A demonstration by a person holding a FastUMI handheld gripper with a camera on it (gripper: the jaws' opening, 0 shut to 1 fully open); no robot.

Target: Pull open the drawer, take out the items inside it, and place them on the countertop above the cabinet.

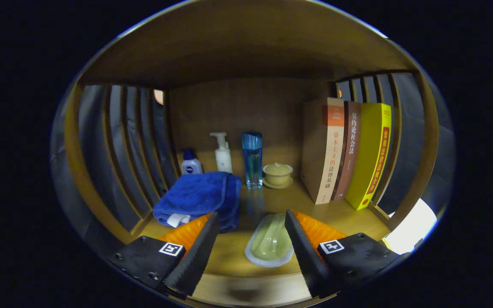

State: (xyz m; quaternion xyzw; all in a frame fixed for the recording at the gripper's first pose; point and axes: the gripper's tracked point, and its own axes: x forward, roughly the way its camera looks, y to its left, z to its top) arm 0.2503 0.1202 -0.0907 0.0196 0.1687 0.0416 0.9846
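- A folded blue towel (197,197) lies at the left of the wooden shelf (349,211), just ahead of the left finger (193,252), its near edge partly hidden behind that finger.
- Behind the towel, by the back wall, stand a small white bottle with a blue cap (191,162) and a white pump bottle (222,152), close beside each other.
- A tall clear blue bottle (252,160) stands upright just right of the pump bottle, beyond the gap between the fingers.
- The gripper (250,252) is spread wide and holds nothing.
- A pale green oblong dish (270,241) lies flat on the shelf between the fingers, close against the right one; its long axis runs away from the gripper toward the back wall, leaning slightly right.
- A small green lidded cup on a saucer (277,174) sits beyond the dish, beside the blue bottle.
- Three books (349,154) stand upright at the right, spines facing the gripper, leaning slightly.
- Nothing stands between the fingers and the dish.
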